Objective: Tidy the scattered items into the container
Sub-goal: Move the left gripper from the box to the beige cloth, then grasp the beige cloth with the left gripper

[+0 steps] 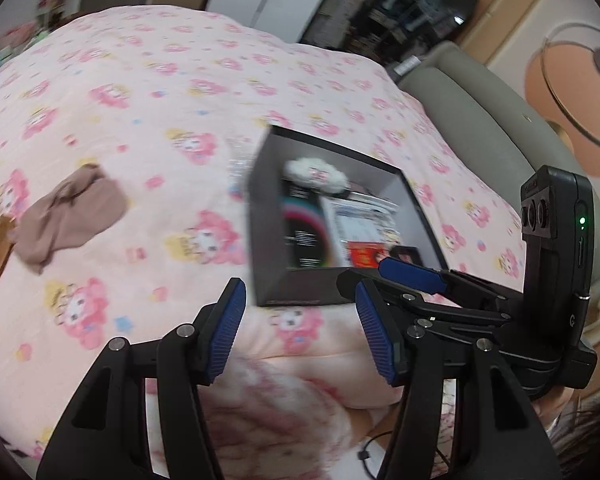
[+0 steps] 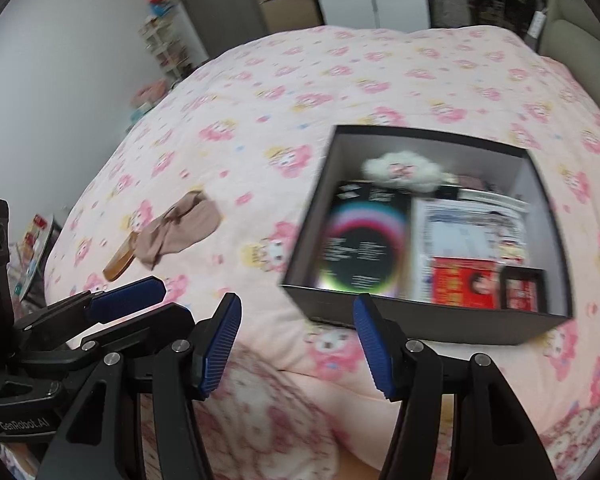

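Box [image 2: 440,320]: dark, open, on the bed [image 2: 340,88], holding books.
Brown cloth [image 2: 176,228]: left of box.
Left gripper [image 1: 300,332]: wide, empty.
Right gripper [image 2: 296,344]: wide, empty.

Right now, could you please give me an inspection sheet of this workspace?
Surface: pink cartoon-print quilt on a bed.
Job's things: black box holds a white plush, a black booklet and papers; brown cloth lies outside over a wooden piece.
Clutter: nothing seen.
Grippers: left tool and right tool open, empty.
Cables: thin black cable at the bed edge.
Surroundings: grey headboard, shelves, door.
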`<action>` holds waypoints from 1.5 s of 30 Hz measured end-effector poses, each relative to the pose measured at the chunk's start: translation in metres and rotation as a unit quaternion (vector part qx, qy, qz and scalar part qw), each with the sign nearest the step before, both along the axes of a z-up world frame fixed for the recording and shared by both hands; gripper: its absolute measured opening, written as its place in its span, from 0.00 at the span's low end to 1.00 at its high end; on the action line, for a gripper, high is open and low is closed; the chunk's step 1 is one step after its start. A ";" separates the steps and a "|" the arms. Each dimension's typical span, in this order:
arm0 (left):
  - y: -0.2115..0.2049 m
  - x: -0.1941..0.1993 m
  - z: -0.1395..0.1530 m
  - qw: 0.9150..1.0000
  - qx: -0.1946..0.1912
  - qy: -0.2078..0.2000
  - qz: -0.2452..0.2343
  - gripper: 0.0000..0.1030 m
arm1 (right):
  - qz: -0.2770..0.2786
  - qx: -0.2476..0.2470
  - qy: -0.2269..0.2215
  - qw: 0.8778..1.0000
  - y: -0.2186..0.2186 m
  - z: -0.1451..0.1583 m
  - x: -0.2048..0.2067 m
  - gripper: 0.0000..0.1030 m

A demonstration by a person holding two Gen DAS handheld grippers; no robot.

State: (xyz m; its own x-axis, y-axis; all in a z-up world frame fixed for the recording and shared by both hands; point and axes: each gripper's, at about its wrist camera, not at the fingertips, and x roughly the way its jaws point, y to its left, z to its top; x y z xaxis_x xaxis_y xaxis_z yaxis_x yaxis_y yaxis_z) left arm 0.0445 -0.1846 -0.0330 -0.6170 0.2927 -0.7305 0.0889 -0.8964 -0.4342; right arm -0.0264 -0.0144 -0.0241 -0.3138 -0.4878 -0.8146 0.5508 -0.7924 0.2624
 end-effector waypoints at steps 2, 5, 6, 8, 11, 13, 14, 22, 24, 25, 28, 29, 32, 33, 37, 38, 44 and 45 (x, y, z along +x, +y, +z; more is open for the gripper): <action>-0.016 0.008 -0.004 1.000 -0.008 0.002 0.023 0.57 | 0.013 -0.002 -0.009 1.000 -0.019 -0.006 0.002 0.53; -0.042 0.018 -0.016 0.998 -0.009 -0.004 0.056 0.57 | 0.040 0.004 -0.023 0.999 -0.048 -0.017 0.003 0.53; -0.051 0.021 -0.022 0.998 -0.004 -0.007 0.066 0.57 | 0.049 0.008 -0.026 0.998 -0.058 -0.021 0.004 0.53; -0.072 0.028 -0.035 0.996 0.013 -0.012 0.090 0.57 | 0.071 0.019 -0.034 0.997 -0.082 -0.031 0.005 0.53; -0.102 0.034 -0.053 0.992 0.032 -0.018 0.122 0.59 | 0.096 0.024 -0.051 0.994 -0.114 -0.046 0.005 0.53; -0.121 0.036 -0.065 0.988 0.044 -0.019 0.144 0.59 | 0.107 0.026 -0.069 0.992 -0.133 -0.058 0.001 0.53; -0.131 0.037 -0.071 0.986 0.050 -0.018 0.157 0.60 | 0.111 0.031 -0.076 0.990 -0.144 -0.064 -0.002 0.53; -0.222 0.029 -0.120 0.962 0.082 -0.027 0.258 0.65 | 0.122 0.041 -0.127 0.984 -0.215 -0.105 -0.048 0.54; -0.241 0.025 -0.134 0.953 0.111 -0.021 0.280 0.71 | 0.118 0.050 -0.148 0.981 -0.234 -0.122 -0.065 0.55; -0.249 0.021 -0.142 0.949 0.122 -0.025 0.289 0.72 | 0.117 0.053 -0.159 0.979 -0.242 -0.130 -0.072 0.55; -0.263 0.008 -0.159 0.943 0.132 -0.038 0.303 0.72 | 0.130 0.068 -0.191 0.971 -0.264 -0.154 -0.086 0.55; -0.266 0.004 -0.163 0.943 0.133 -0.040 0.304 0.73 | 0.136 0.071 -0.197 0.968 -0.268 -0.159 -0.087 0.55; -0.272 -0.008 -0.173 0.942 0.144 -0.042 0.301 0.76 | 0.151 0.076 -0.203 0.964 -0.279 -0.168 -0.093 0.58; -0.273 -0.011 -0.177 0.941 0.151 -0.041 0.301 0.76 | 0.152 0.076 -0.199 0.965 -0.281 -0.168 -0.096 0.59; -0.270 -0.021 -0.186 0.939 0.148 -0.045 0.306 0.50 | 0.150 0.061 -0.211 0.964 -0.291 -0.175 -0.112 0.67; -0.266 -0.022 -0.184 0.942 0.146 -0.046 0.299 0.40 | 0.157 0.059 -0.216 0.962 -0.296 -0.180 -0.114 0.67; -0.230 -0.024 -0.150 0.963 0.126 -0.020 0.238 0.04 | 0.194 0.024 -0.226 0.954 -0.298 -0.174 -0.099 0.20; -0.222 -0.023 -0.141 0.966 0.120 -0.013 0.227 0.04 | 0.201 0.006 -0.233 0.951 -0.293 -0.167 -0.095 0.17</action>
State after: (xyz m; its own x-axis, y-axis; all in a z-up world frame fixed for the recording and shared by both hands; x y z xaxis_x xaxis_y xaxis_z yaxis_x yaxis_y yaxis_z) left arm 0.0216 -0.4069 -0.1739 -0.7039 0.1595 -0.6921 0.4632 -0.6357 -0.6176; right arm -0.1214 -0.3078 -0.1913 0.2926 -0.4814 -0.8262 0.6360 -0.5473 0.5441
